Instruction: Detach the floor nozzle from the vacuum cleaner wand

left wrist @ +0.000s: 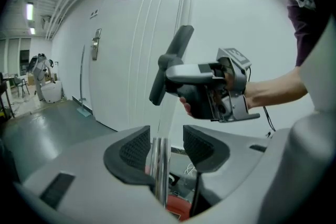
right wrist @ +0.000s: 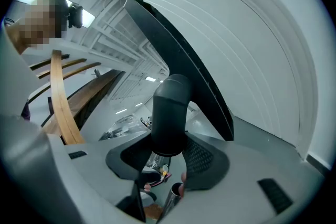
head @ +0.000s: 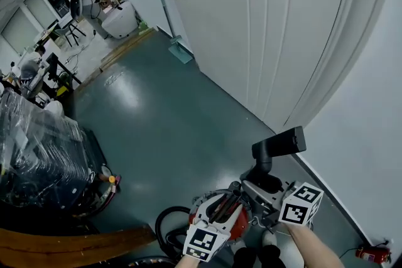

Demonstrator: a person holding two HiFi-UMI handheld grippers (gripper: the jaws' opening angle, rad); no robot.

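The black floor nozzle (head: 279, 144) is off the wand, held up in the air by its neck (right wrist: 169, 113). My right gripper (head: 267, 188) is shut on that neck, and its flat head (right wrist: 181, 65) slants up past the jaws. The left gripper view shows the nozzle (left wrist: 173, 63) and the right gripper (left wrist: 226, 92) above the wand's bare end. The chrome wand (left wrist: 157, 165) stands between the pads of my left gripper (left wrist: 164, 147), close against the left pad with a gap to the right one, so that gripper is open. The red vacuum body (head: 229, 223) lies under the left gripper (head: 229, 201).
A white panelled door and wall (head: 282, 28) rise close on the right. A plastic-wrapped cart (head: 38, 160) stands at the left, with a wooden board (head: 75, 241) below it. A black hose (head: 164, 229) loops by the vacuum. A long-handled dustpan (head: 176, 47) leans on the far wall.
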